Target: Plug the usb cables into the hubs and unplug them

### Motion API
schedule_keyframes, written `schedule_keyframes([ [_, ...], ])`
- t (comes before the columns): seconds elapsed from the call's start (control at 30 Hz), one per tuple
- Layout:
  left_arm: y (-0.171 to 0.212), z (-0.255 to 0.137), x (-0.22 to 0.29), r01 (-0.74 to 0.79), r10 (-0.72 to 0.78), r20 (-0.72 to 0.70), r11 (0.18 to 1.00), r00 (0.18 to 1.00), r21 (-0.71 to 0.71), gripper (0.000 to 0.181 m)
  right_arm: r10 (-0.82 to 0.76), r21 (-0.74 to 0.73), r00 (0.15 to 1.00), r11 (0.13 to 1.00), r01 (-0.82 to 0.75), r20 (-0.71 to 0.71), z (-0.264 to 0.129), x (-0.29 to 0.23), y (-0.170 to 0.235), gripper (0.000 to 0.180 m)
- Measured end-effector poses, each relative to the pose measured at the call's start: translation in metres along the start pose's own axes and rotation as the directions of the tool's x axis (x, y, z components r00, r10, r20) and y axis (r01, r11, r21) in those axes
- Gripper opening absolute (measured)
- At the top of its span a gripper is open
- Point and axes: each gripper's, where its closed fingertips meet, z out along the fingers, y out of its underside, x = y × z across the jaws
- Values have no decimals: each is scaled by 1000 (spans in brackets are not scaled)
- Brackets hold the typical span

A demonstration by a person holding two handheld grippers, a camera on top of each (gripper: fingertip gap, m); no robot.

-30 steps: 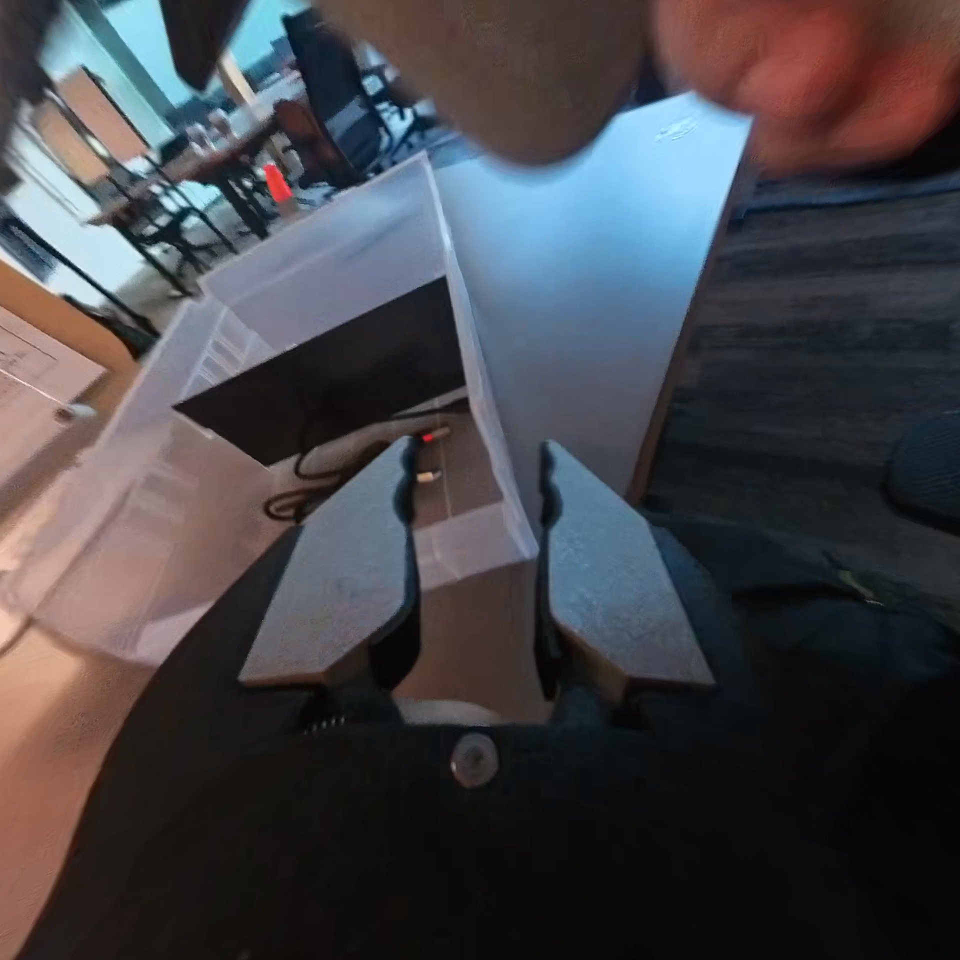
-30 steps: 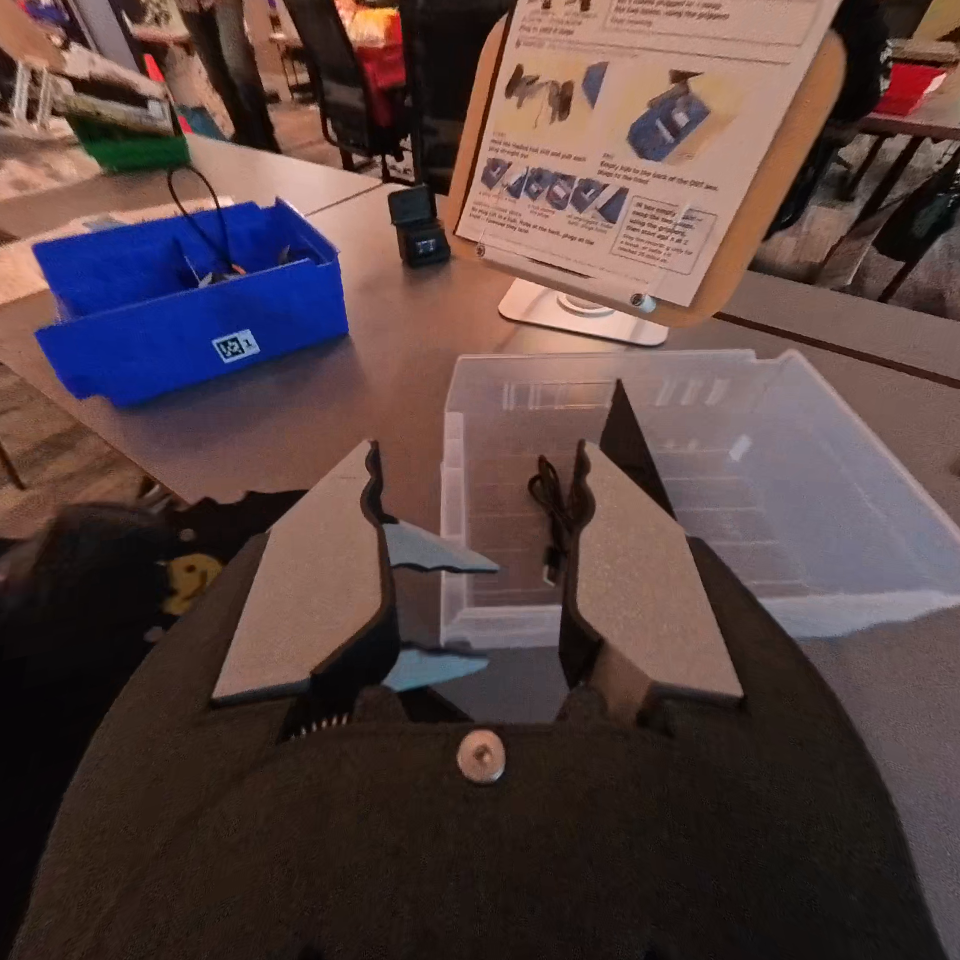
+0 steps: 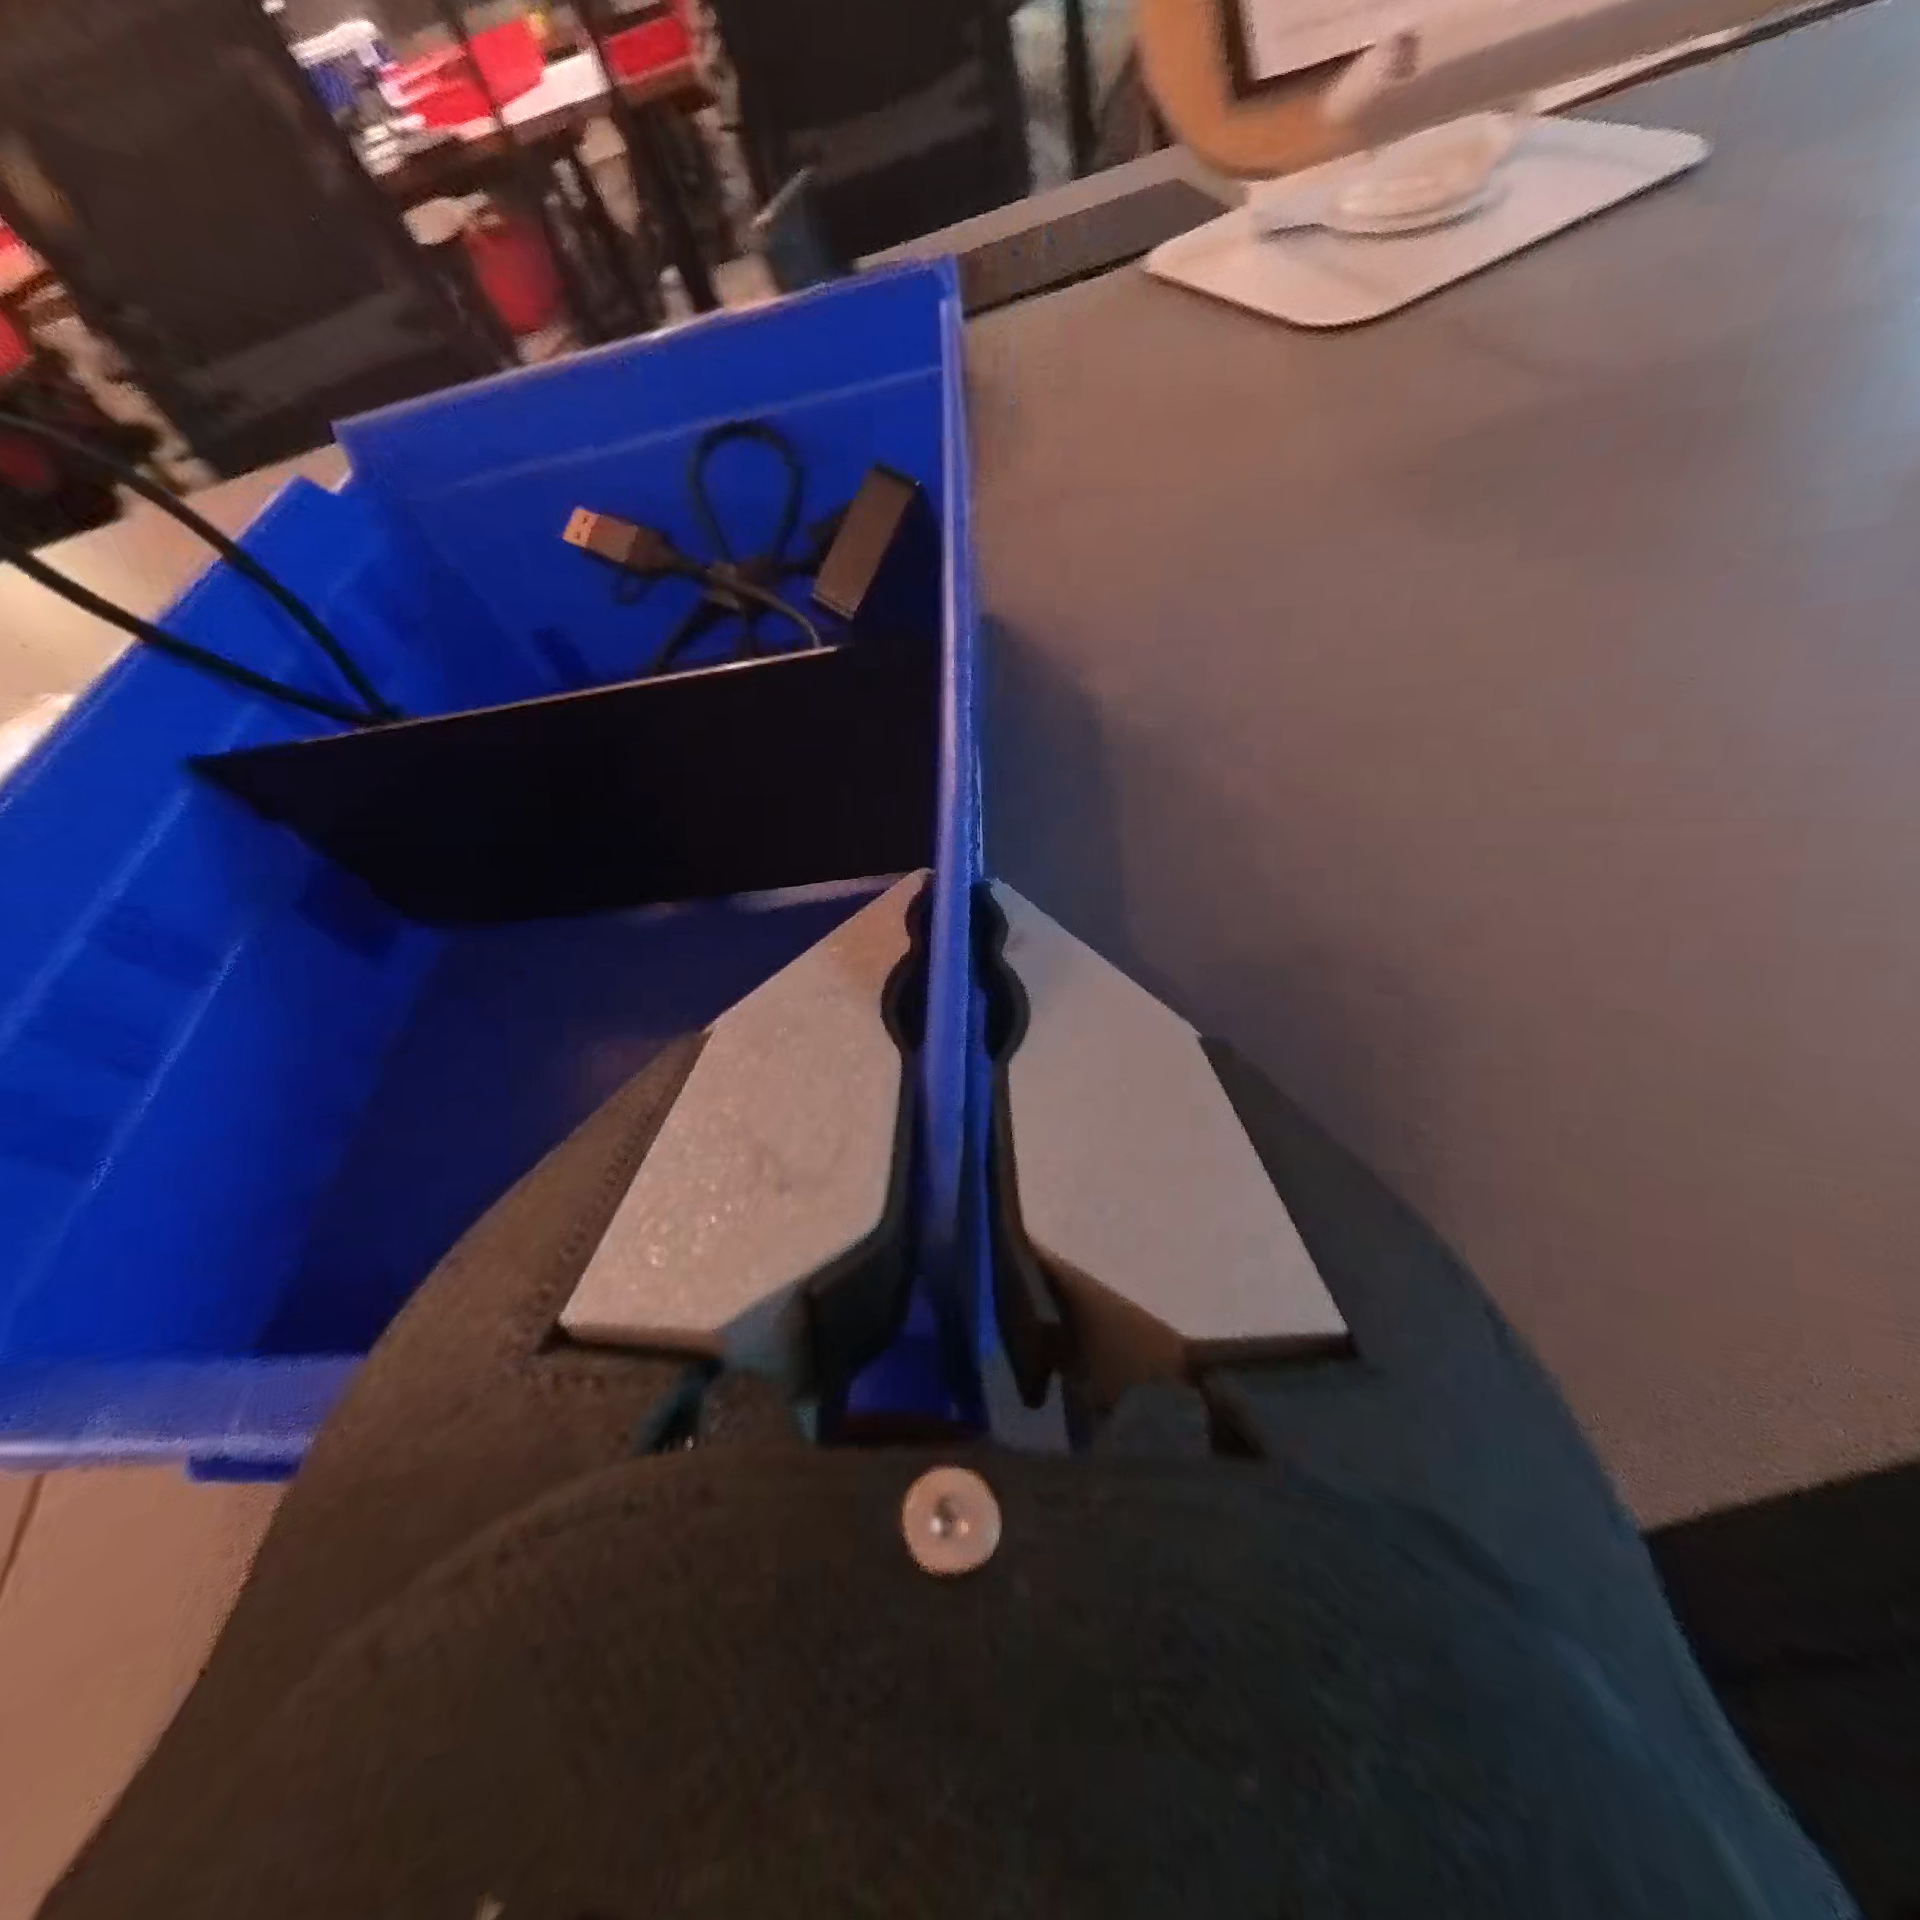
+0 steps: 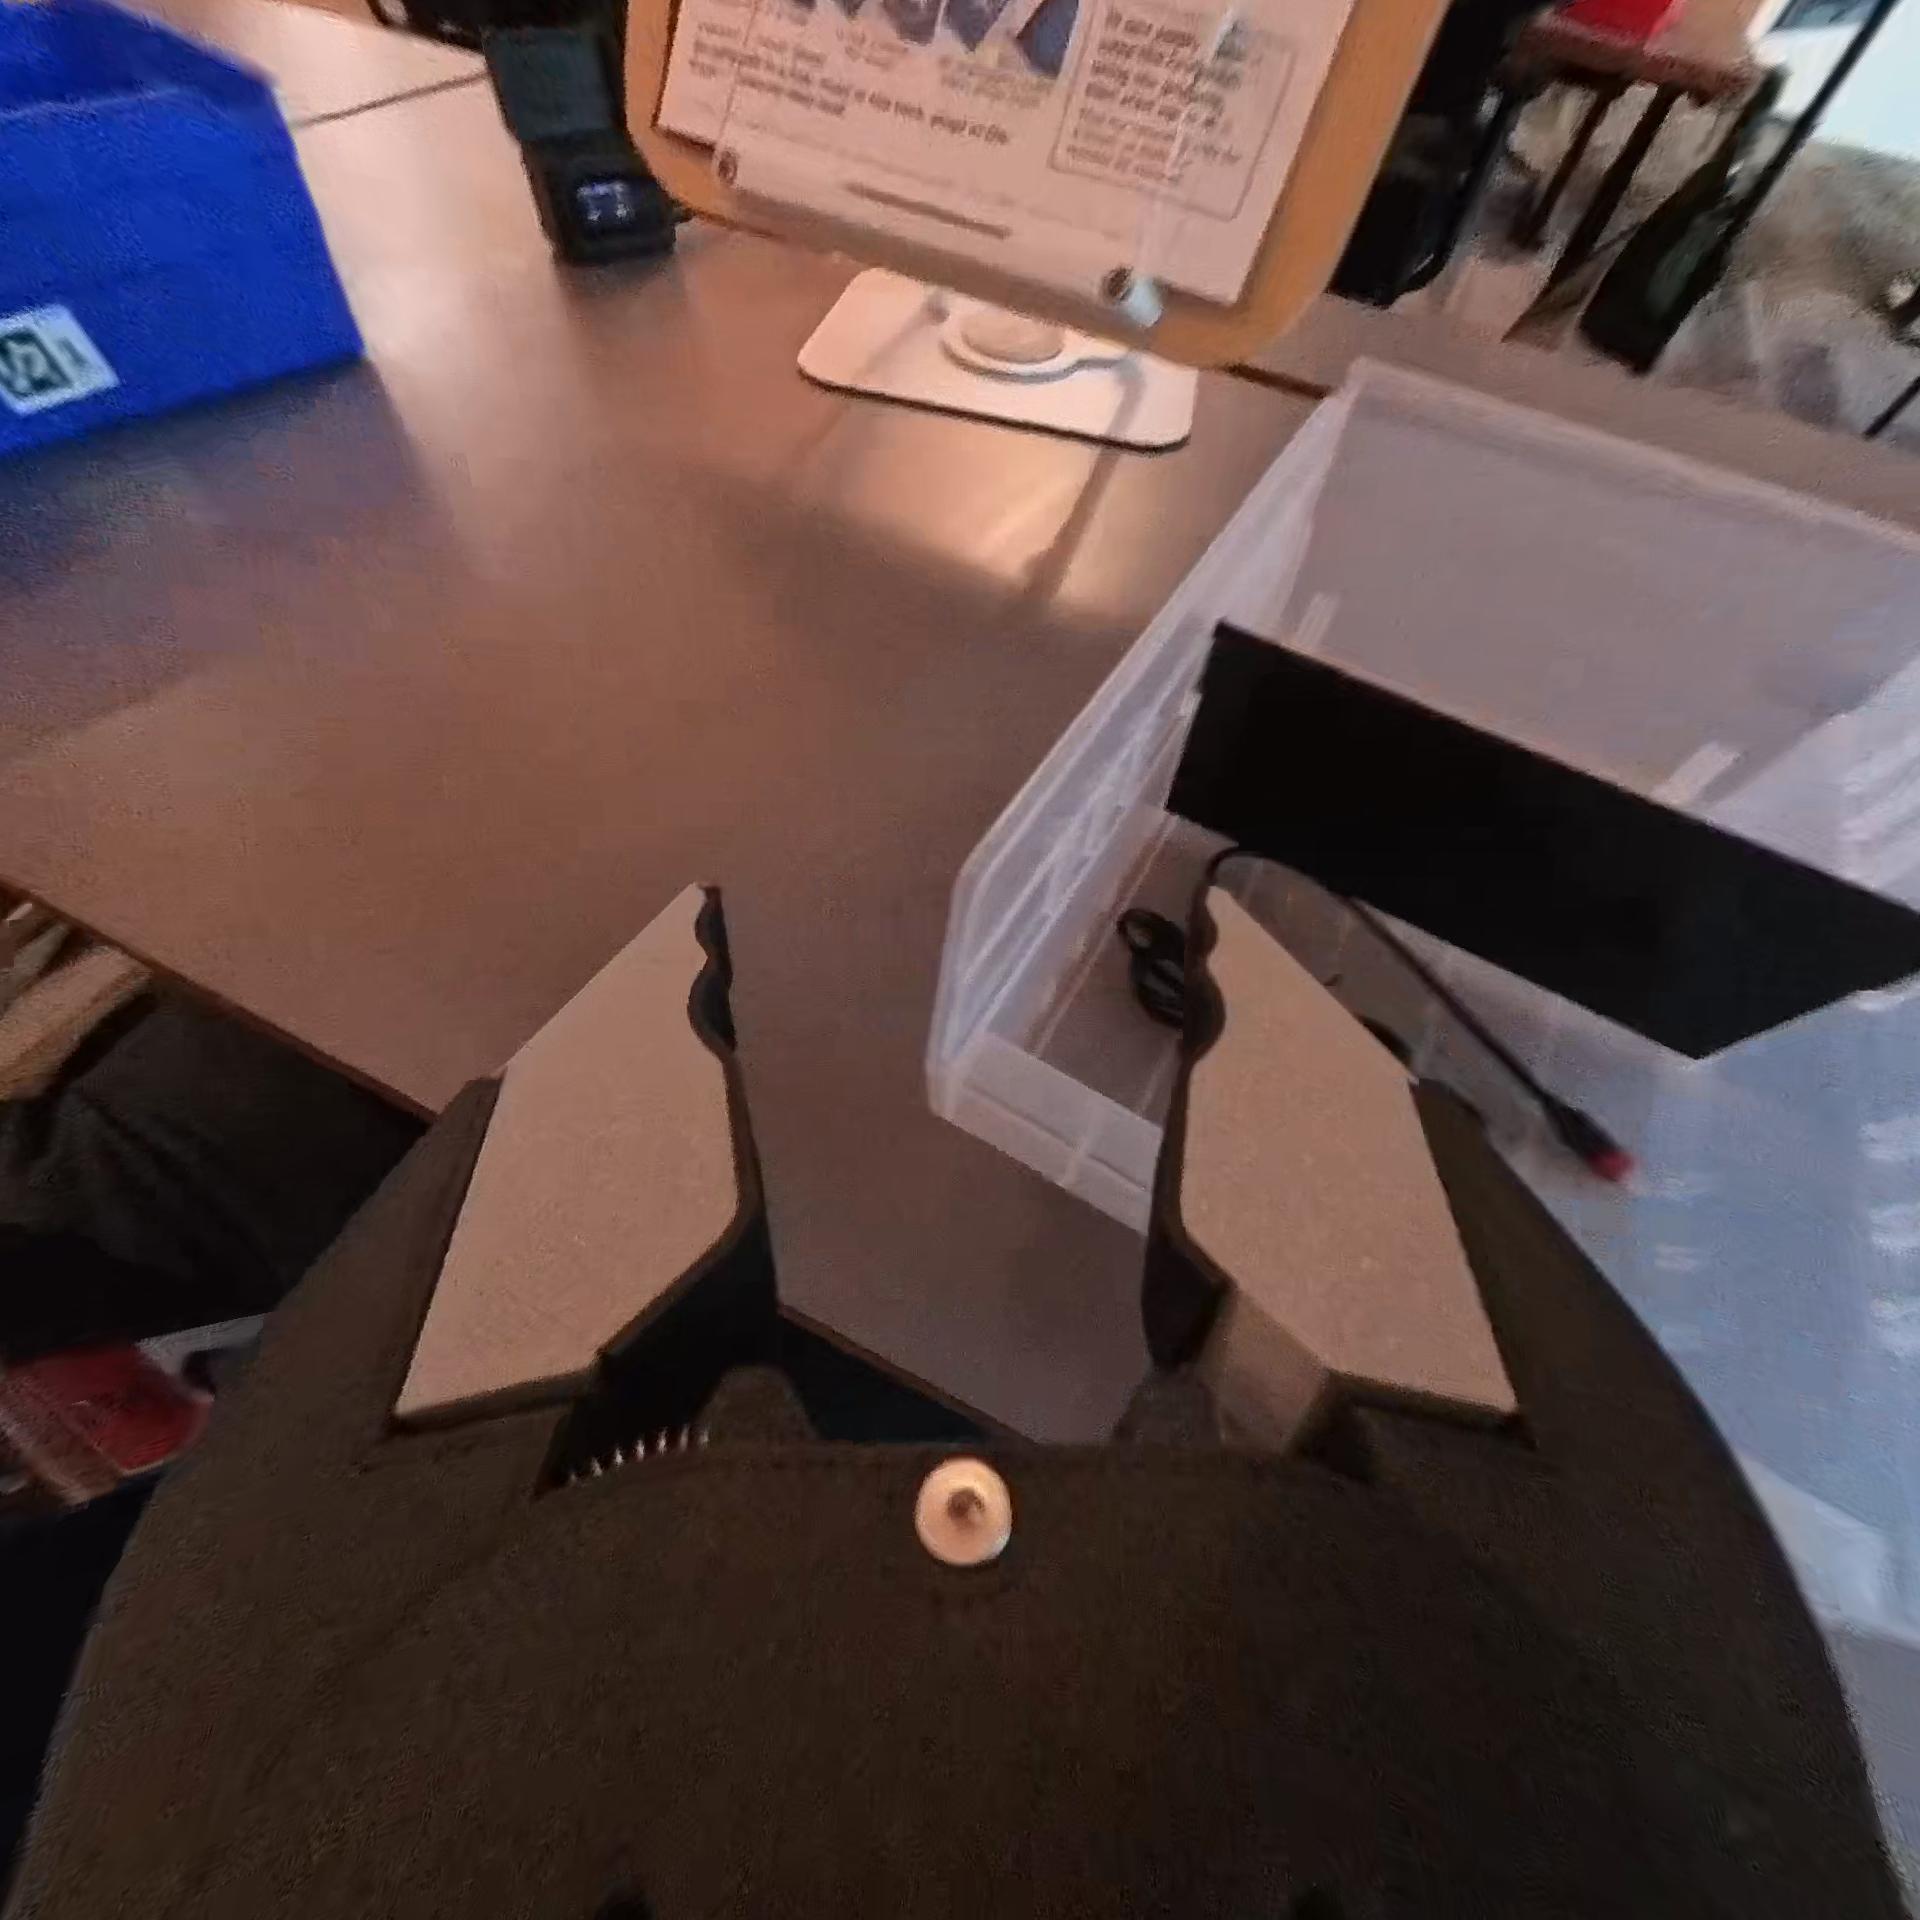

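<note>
My left tool (image 3: 953, 904) covers the blue bin's (image 3: 260, 1091) near right corner. The black divider (image 3: 582, 800) hides where the black cable (image 3: 208, 623) lands. In the right wrist view, the sign board (image 4: 966, 125) is cut off at the top, and the clear bin (image 4: 1558, 623) runs off the right edge, blurred.

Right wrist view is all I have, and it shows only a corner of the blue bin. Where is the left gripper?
Observer: The left gripper is shut on the right-hand wall of the blue bin, with one finger inside and one outside.
Operator: What lies inside that bin?
Observer: Behind a black divider, a black hub leans in the far corner beside tangled black cables.
Operator: Is any plug free?
Observer: Yes. One USB plug shows its bare metal end, so it is in no port.
</note>
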Motion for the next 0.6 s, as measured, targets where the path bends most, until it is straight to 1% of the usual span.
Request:
schedule_keyframes([
  [0.1,5,-4,-12,43,-43,86,999,995,-5,3,-53,-58,998,997,52,-16,23,-7,14,85],
  [0.17,3,-3,-4,-74,79,139,996,987,-41,5,-75,-96,997,993,72,-31,40,-6,20,81],
  [0.2,0,-1,4,-114,119,135,992,984,-49,7,-72,-105,997,992,67,-40,48,-4,19,78],
  [0.23,-4,3,14,-120,125,104,992,987,-46,11,-81,-110,994,991,73,-70,54,2,17,77],
  [0.27,-7,7,22,-111,114,77,993,991,-35,12,-107,-121,987,988,92,-118,56,12,17,61],
  [0.3,-10,11,27,-100,102,54,995,993,-26,12,-140,-140,977,983,118,-158,57,21,18,39],
  [0.33,-12,14,32,-80,80,27,997,996,-16,12,-154,-161,972,979,126,-176,56,28,21,38],
  [0.37,-14,16,38,-50,50,-7,999,999,-3,12,-141,-167,972,980,110,-189,54,34,23,42],
  [0.4,-16,16,44,-14,15,-50,1000,999,9,13,-122,-163,971,983,89,-206,51,42,24,42],
  [0.43,-19,15,50,27,-24,-95,999,995,25,17,-110,-161,968,984,74,-226,47,50,25,40],
  [0.5,-29,8,55,86,-75,-149,994,986,68,41,-90,-154,963,987,52,-253,39,63,26,40],
  [0.57,-38,-2,53,86,-72,-153,992,986,89,58,-62,-101,968,994,39,-243,23,63,15,50],
  [0.6,-42,-7,52,69,-55,-147,993,988,91,64,-54,-54,970,998,43,-238,13,60,3,51],
])
